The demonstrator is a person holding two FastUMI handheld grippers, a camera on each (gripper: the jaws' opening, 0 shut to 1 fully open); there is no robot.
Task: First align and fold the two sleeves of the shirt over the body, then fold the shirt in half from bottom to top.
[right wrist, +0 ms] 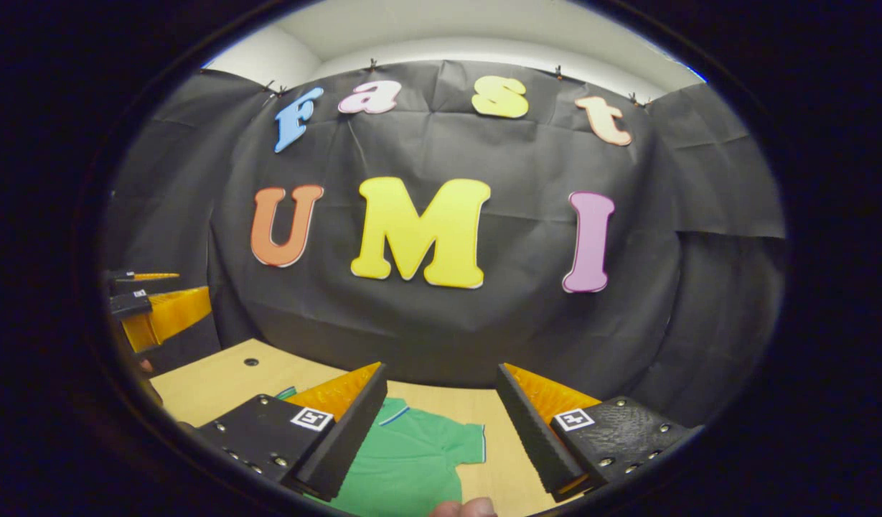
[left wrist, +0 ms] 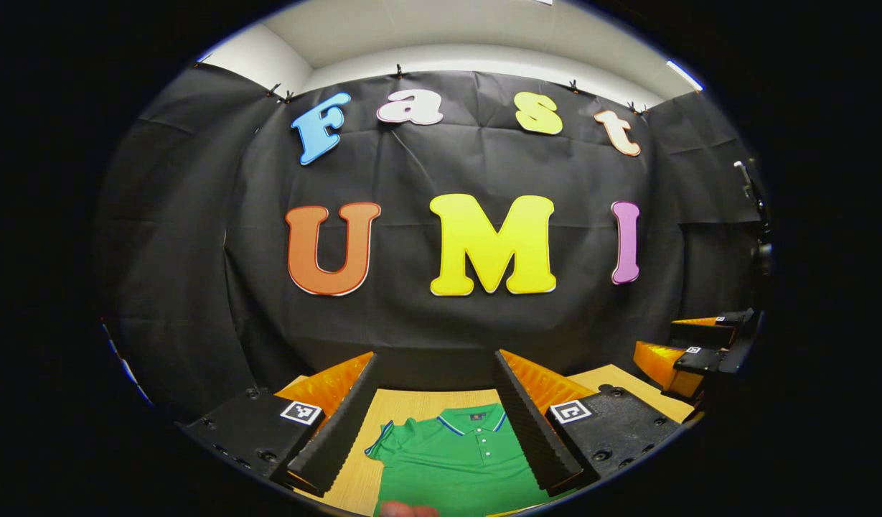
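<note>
Left gripper view has the pale wood-grain desk running out toward the booth wall, smooth and flat, so cloth should slide on it pretty easily. Spread flat on it, close to the near edge, is the green polo shirt, collar pointing at the far edge, both sleeves unfolded and out to the sides as far as I can tell. Looks like a soft knit, light and floppy, zero stiffness, so my guess is it'll sag and bunch if you lift it from one point. Best bet is pinching a sleeve at the hem or the outer shoulder seam and dragging it over the body. The collar is ribbed with a thin blue and white trim stripe, and there's a short button placket under it. The left claw hangs above the shirt, spread wide, gripping nothing, ridged faces on the inner sides. In the right gripper view the right claw is also wide apart and empty, over the shirt's sleeve with its striped cuff edge. Nothing folded yet.
</note>
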